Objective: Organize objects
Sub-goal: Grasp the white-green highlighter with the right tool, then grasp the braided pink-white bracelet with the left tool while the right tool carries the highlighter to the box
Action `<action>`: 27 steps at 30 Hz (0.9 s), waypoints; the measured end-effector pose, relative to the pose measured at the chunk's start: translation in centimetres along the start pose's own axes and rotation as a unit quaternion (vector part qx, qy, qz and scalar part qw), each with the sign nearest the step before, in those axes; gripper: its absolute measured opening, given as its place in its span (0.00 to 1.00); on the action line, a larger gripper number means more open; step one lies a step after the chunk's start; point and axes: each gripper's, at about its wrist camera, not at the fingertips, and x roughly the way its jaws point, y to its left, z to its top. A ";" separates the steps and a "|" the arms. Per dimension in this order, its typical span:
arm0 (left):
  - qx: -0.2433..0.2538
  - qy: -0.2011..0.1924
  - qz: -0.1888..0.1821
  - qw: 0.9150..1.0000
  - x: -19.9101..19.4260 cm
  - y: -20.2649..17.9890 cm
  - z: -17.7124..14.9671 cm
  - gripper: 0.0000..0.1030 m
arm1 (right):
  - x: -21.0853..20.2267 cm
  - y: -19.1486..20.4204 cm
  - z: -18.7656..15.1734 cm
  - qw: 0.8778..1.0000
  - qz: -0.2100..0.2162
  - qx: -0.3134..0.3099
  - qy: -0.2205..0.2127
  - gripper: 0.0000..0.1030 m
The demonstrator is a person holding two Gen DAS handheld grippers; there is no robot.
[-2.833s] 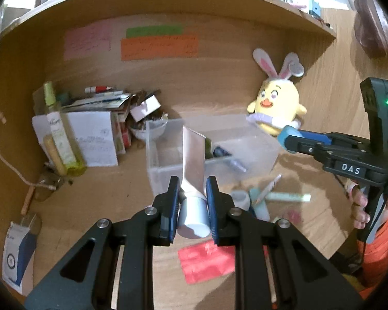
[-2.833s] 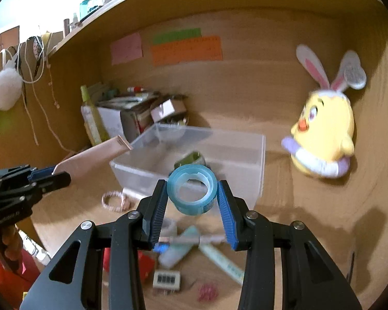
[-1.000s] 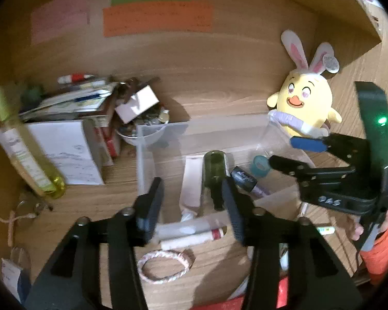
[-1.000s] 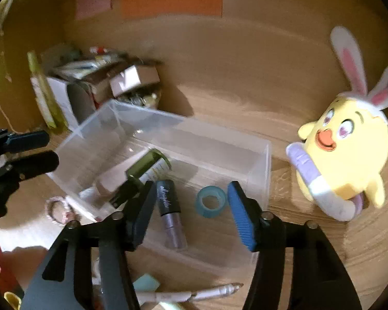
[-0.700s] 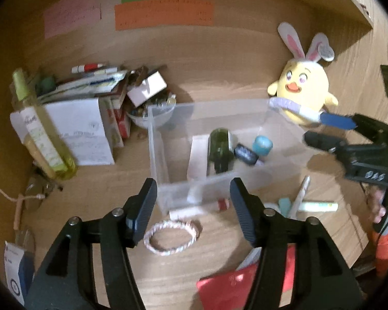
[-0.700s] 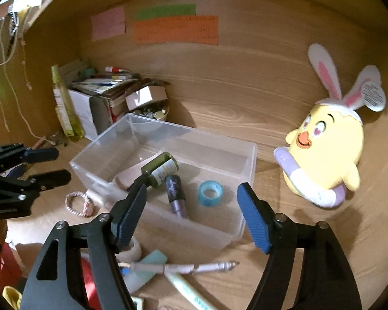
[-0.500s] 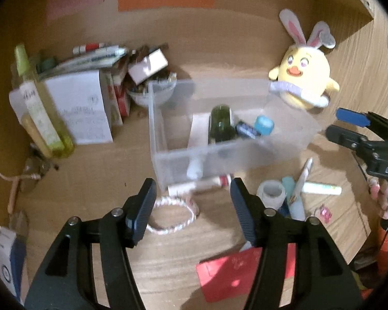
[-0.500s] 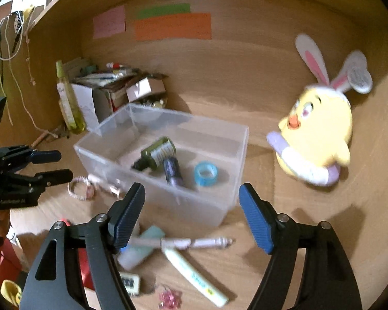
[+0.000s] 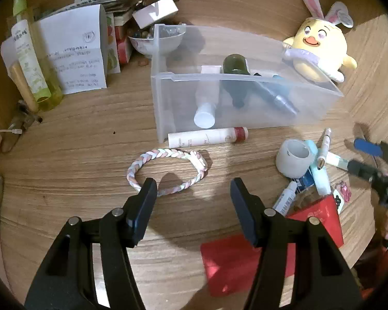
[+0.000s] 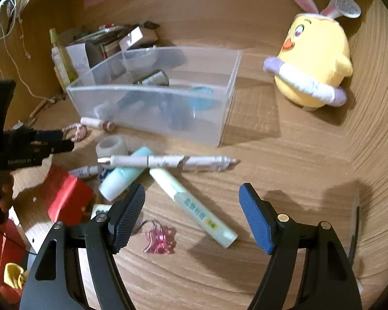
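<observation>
A clear plastic bin [image 9: 168, 103] [image 10: 219, 118] on the wooden desk holds a pink tube [image 9: 205, 103], a green bottle [image 9: 235, 75], a dark tube [image 9: 279, 98] and a blue tape roll [image 10: 200, 100]. My left gripper [image 9: 192, 196] is open and empty, just short of a braided pastel bracelet [image 9: 165, 170]. A white tube with a red cap [image 9: 207, 138] lies in front of the bin. My right gripper [image 10: 191, 214] is open and empty above a pale green tube [image 10: 194, 206] and a white pen [image 10: 165, 161].
A white tape roll [image 9: 293, 157], markers and red packets [image 9: 245, 261] lie at the right. A yellow bunny plush [image 10: 313, 64] stands behind the bin. Boxes, papers, a bowl [image 9: 157, 41] and a yellow-green bottle [image 9: 28, 56] crowd the back left. A pink clip [image 10: 160, 240] lies near my right gripper.
Both grippers let go of the pink tube and the blue tape roll inside the bin, then pulled back and lowered toward the loose items on the desk.
</observation>
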 end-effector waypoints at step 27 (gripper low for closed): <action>-0.004 -0.009 -0.001 1.000 0.6 -0.2 0.2 0.09 | 1.1 0.2 -1.6 0.999 0.010 -0.021 0.033 0.14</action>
